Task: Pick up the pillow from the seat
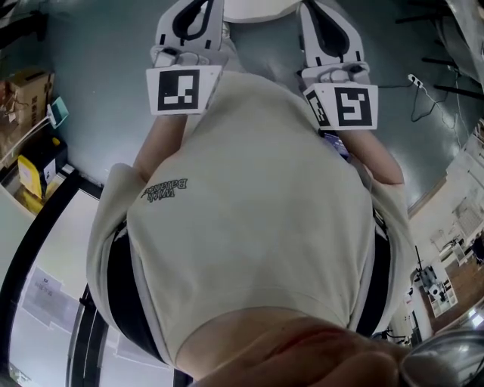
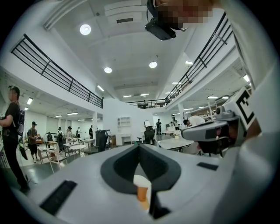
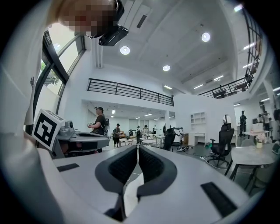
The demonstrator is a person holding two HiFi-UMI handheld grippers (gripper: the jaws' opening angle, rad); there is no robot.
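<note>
The pickup looks unstarted: the left gripper (image 2: 139, 148) and the right gripper (image 3: 138, 149) are both pressed together, pinching nothing, and the pillow shows in no view, presumably lying on its seat out of frame.

1. A person's torso in a cream T-shirt (image 1: 249, 219) fills the middle of the view, with dark lettering on the shirt's left side.
2. The left hand-held gripper (image 1: 193, 15) and the right hand-held gripper (image 1: 330, 23) reach away side by side, each with a black-and-white marker cube close to the chest.
3. Between them, at the far edge, is a white rounded thing (image 1: 261, 7), cut off by the frame.
4. A grey floor (image 1: 98, 45) spreads beyond. Cardboard boxes (image 1: 26, 91) stand at the far left, and a power strip (image 1: 417, 82) with its cable lies at the far right.
</note>
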